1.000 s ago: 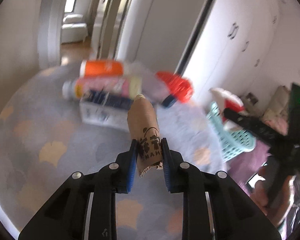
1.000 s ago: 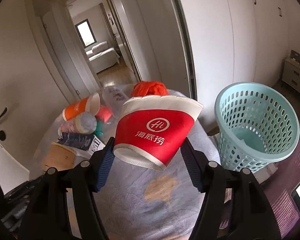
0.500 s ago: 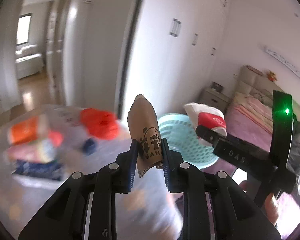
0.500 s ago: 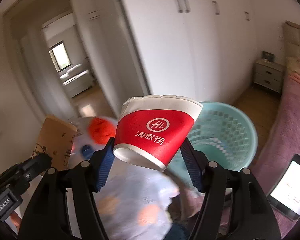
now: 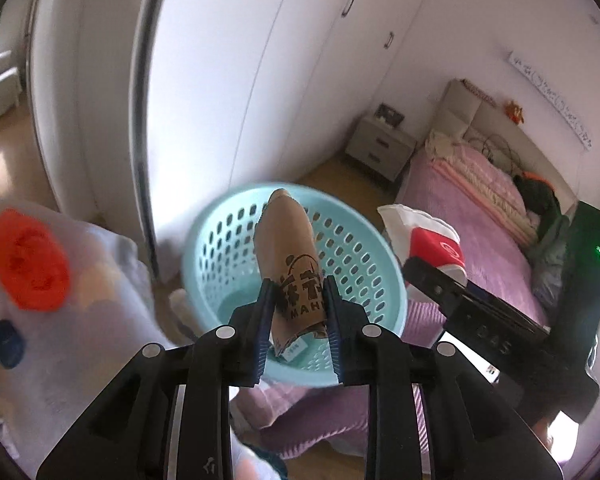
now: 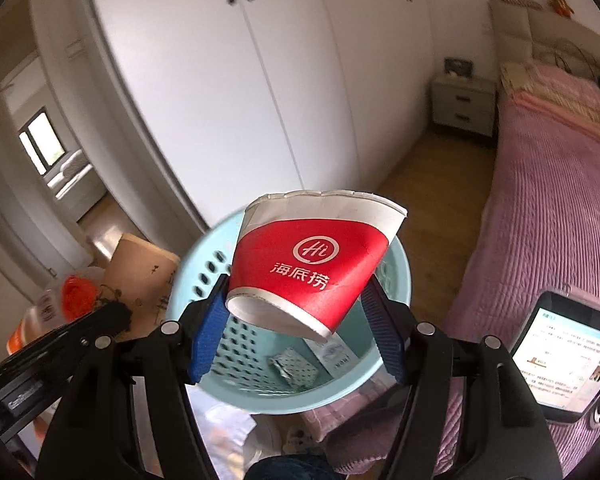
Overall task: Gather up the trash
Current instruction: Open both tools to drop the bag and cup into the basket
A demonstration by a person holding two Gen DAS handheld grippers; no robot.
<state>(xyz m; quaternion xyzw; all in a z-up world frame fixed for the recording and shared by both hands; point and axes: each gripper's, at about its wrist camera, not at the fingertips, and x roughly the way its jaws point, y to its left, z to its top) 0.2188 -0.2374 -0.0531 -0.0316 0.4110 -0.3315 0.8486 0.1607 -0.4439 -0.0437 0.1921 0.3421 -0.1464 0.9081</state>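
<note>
A crushed brown paper cup [image 5: 288,248] sits between the pads of my left gripper [image 5: 298,308], whose jaws are opening; the pads still touch it. It hangs over the mouth of a turquoise perforated basket [image 5: 220,248]. My right gripper [image 6: 296,304] is shut on a red and white paper cup [image 6: 312,264], tilted, above the same basket [image 6: 204,280]. In the right wrist view the brown cup [image 6: 140,268] shows to the left, by the basket's rim. A foil wrapper [image 6: 292,368] and a paper scrap [image 6: 332,354] lie in the basket's bottom.
White wardrobe doors [image 6: 260,100] stand behind the basket. A bed with a pink cover [image 6: 540,200] is on the right, a lit tablet [image 6: 560,352] lying on it. A nightstand [image 5: 380,144] is in the corner. An orange object [image 5: 28,260] lies on the patterned cloth at left.
Both grippers have swung right from the cluttered cloth to above the basket, each still carrying its cup. The basket now fills the middle of both views.
</note>
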